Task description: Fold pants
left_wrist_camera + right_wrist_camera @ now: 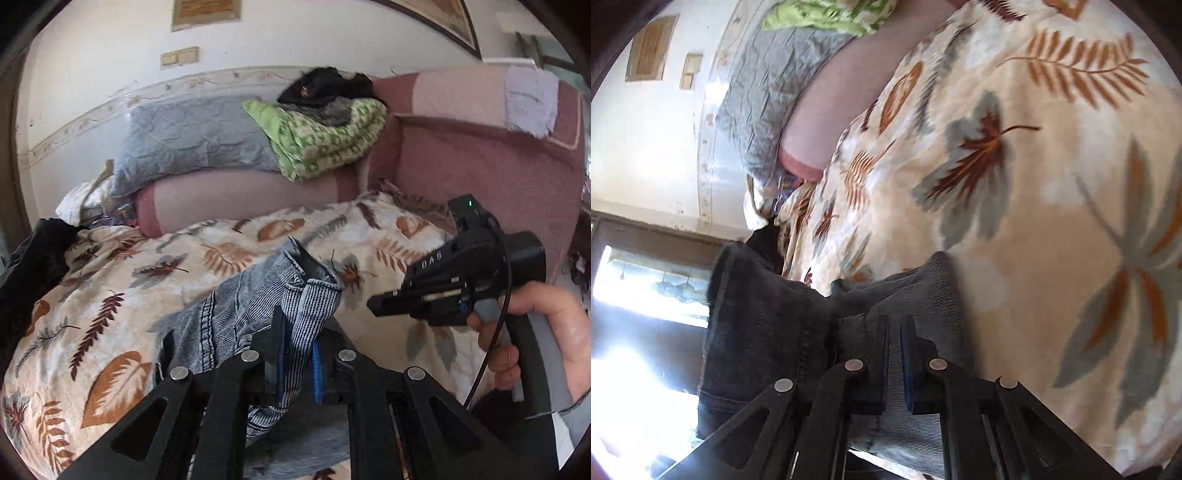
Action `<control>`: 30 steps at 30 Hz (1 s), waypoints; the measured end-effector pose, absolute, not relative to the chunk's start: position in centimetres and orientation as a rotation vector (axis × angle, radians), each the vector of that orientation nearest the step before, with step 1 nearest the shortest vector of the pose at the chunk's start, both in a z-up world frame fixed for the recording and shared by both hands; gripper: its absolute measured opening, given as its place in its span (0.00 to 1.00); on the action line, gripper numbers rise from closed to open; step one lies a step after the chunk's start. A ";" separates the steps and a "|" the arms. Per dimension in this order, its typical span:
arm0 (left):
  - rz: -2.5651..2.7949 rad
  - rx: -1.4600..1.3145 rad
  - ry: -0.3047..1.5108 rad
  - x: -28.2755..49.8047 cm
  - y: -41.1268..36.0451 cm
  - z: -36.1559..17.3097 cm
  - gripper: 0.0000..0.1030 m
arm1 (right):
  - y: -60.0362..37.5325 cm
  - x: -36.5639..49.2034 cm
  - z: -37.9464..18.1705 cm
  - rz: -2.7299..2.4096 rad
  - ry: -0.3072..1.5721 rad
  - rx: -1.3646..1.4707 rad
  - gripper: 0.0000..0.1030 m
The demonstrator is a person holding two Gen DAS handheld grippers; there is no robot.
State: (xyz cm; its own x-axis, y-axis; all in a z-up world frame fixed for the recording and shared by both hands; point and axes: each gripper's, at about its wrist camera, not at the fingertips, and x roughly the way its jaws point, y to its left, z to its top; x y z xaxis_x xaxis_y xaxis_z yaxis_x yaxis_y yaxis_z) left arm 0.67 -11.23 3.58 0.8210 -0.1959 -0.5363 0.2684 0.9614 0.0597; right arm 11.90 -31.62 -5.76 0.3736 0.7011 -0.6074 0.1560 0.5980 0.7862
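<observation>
A: What do the pants (243, 314) look like?

B: Faded blue-grey denim with a fine ribbed weave, double-stitched seams and a rolled hem. They lie bunched on the leaf-print bedspread (110, 280), toward its near edge, with one end lifted.

A: Who has them?

B: Both tools. The left gripper (295, 354) is clenched on a fold of the cloth, which runs up between its blue-lined fingers (316, 369). In the right wrist view the right gripper (894, 354) is likewise clamped on the denim (768, 325), a thin layer pinched between its pads, the rest hanging off to the left.

A: Any writing?

B: White letters "DAS" on the black body of the right gripper (373, 306) in the left view. Nothing else reads.

A: And the hands?

B: A hand (535, 332) wraps the right tool's handle at the bedspread's right side, its nose pointing left toward the pants. Behind, a grey pillow (192, 140) and a green patterned blanket (317, 140) sit on the pink sofa back (480, 158).
</observation>
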 end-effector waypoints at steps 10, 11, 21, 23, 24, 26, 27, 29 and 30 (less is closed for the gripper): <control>-0.308 0.270 0.814 1.4 -16.3 -4.2 0.11 | -35.6 10.9 -7.4 0.402 1.166 0.955 0.08; -0.322 0.255 0.823 1.4 -16.1 -3.8 0.13 | -35.3 11.2 -7.0 0.423 1.159 0.961 0.08; -0.345 -0.040 0.609 -4.8 -6.5 5.0 0.73 | -26.6 11.6 -2.8 0.614 1.166 0.824 0.78; -0.209 -0.066 0.570 -4.7 -3.2 5.2 0.76 | -24.9 11.1 -3.5 0.671 1.207 0.837 0.78; -0.146 -0.084 0.579 -4.1 -1.5 4.9 0.76 | -24.2 10.7 -4.1 0.696 1.225 0.851 0.78; -0.089 -0.157 0.635 -2.5 1.3 3.6 0.76 | -23.2 9.8 -5.8 0.670 1.283 0.836 0.78; -0.080 -0.182 0.659 -1.7 2.1 2.8 0.76 | -23.1 9.4 -6.9 0.630 1.322 0.805 0.74; -0.079 -0.184 0.724 -0.1 2.5 1.1 0.76 | -23.5 8.6 -8.9 0.565 1.356 0.793 0.51; -0.096 -0.175 0.749 0.6 2.2 0.2 0.76 | -24.0 8.3 -9.1 0.545 1.351 0.787 0.34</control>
State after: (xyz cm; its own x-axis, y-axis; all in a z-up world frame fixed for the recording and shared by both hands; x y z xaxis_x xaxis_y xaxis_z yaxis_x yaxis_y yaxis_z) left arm 0.57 2.21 0.17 0.7287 -0.1491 -0.6684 0.0241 0.9810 -0.1926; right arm 8.34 -23.96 -9.14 0.1606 0.7486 -0.6433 0.0930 0.6374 0.7649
